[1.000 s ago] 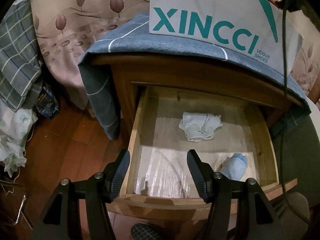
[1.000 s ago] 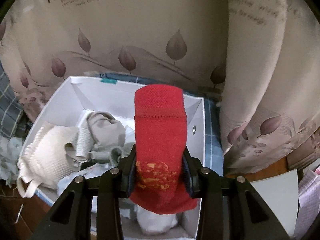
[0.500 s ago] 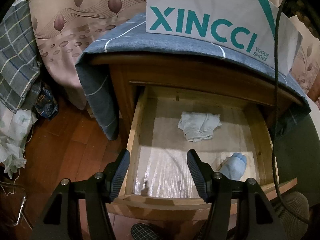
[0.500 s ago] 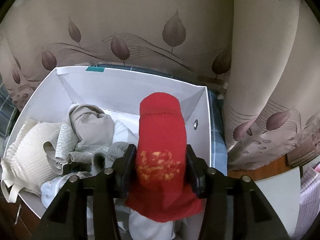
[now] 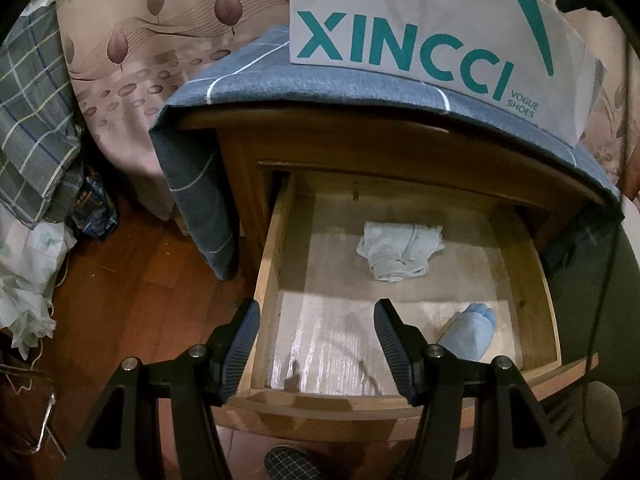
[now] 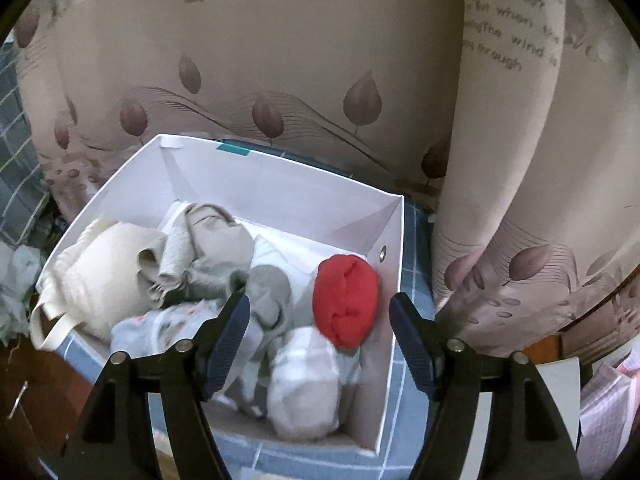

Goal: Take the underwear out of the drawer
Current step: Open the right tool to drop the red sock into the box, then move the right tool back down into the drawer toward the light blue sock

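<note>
a red roll (image 6: 346, 300) of underwear is seen among the clothes in the white box (image 6: 280, 196), near the box's right wall and free of both fingers. it is framed by the right gripper (image 6: 319, 322), whose jaws are spread wide with nothing between them. beside the roll, grey garments (image 6: 224, 256), a cream bra (image 6: 104, 276) and a pale bundle (image 6: 304, 384) are piled in the box. the box is set on a blue checked cloth (image 6: 414, 264), with a leaf-print curtain (image 6: 280, 60) hung behind it.

in the left wrist view, the drawer (image 5: 532, 280) is pulled out of a wooden nightstand (image 5: 360, 144). two pieces are left inside: a pale folded garment (image 5: 400, 252) toward the back and a light blue roll (image 5: 470, 334) at the front right, well apart. the left gripper (image 5: 316, 338) is held wide over the drawer's front left corner, nothing gripped. the box marked xincci is seen atop the cloth-covered nightstand.
</note>
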Demonstrator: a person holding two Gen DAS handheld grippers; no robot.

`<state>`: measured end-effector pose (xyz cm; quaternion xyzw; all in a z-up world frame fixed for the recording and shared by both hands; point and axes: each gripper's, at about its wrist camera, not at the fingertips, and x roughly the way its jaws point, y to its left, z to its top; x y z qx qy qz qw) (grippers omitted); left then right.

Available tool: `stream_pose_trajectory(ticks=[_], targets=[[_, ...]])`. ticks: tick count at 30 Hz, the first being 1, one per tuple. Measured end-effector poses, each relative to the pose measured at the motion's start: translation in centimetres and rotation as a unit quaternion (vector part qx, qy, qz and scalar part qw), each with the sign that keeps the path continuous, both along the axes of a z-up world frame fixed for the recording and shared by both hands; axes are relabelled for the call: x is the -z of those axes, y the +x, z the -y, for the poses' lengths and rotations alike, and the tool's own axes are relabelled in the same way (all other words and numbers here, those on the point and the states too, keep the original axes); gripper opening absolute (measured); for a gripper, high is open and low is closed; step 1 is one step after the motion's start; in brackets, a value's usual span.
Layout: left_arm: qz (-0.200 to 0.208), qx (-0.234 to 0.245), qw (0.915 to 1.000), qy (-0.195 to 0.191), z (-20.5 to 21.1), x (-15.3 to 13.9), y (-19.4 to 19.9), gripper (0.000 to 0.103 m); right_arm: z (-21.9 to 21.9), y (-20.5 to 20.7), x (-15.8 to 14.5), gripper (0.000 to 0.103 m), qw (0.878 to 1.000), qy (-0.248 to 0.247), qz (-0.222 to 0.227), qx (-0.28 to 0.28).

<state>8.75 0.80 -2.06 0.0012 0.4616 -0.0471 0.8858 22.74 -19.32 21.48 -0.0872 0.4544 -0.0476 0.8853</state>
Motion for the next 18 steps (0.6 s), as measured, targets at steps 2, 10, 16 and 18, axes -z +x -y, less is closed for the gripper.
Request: stream_pose_trajectory(ticks=[2,10,16,18], targets=[[-0.001,-0.001,1.0000,0.003,0.0,0.1,0.0,0.061,-0.2,-1.1,-0.5,0.070,1.000,0.006,-0.001,-0.006],[0.001,-0.003,0.9999,0.010,0.3,0.1,-0.1,0.061,-1.1,-6.5,-0.9,0.070,0.999,0.037,-0.027,-0.027],[-0.001,-0.003,0.9999,0.014,0.3,0.1,0.0,0.061,-1.4,-10.2,0.7,0.073,0.996,0.053,-0.056,-0.037],[0.000,-0.003,0.9999,0.014,0.3,0.1,0.0,0.061,-1.6,-11.3,1.9,0.073,0.995,0.056,-0.070,-0.040]])
